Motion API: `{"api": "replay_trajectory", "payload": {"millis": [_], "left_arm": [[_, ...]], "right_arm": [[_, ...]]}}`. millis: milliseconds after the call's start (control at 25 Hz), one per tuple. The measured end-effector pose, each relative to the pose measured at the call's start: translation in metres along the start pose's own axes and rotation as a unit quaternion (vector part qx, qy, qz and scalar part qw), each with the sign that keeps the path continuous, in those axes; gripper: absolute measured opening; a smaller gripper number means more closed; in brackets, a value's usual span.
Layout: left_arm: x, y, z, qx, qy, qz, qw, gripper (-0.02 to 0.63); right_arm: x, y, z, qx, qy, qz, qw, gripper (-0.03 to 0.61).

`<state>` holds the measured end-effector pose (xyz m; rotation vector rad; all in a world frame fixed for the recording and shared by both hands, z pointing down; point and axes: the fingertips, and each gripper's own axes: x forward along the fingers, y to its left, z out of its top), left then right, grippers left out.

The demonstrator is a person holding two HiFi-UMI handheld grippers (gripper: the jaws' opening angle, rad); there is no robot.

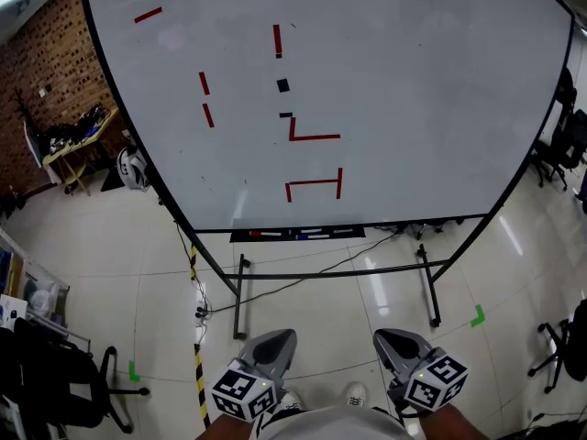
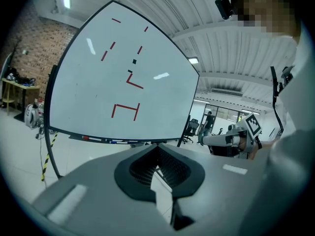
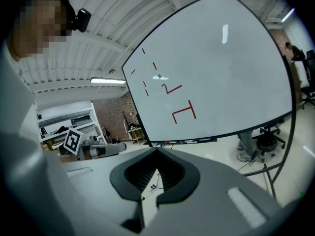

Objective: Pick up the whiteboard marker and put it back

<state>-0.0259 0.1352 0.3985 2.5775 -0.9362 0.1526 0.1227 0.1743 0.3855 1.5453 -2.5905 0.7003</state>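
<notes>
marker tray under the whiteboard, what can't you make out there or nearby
Markers on the tray: too small in every view to count.
Whiteboard: top cut off by the head view's edge.
Person behind it: right gripper view shows only legs; the board hides the rest.

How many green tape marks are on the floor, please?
2: one green tape mark left by the black chair, another right of the whiteboard stand; others may be hidden.
</notes>
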Motion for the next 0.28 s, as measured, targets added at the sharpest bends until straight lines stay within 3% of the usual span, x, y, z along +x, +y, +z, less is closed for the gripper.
{"api": "replay_trajectory", "payload": {"millis": [280], "left_arm": [[0.0012, -0.0001, 0.0016, -0.001, 0.0, 0.0, 1.0, 0.015]], "right_arm": [[-0.0041, -0.0054, 0.0028, 0.001, -0.002, -0.01, 1.0, 0.0]]}}
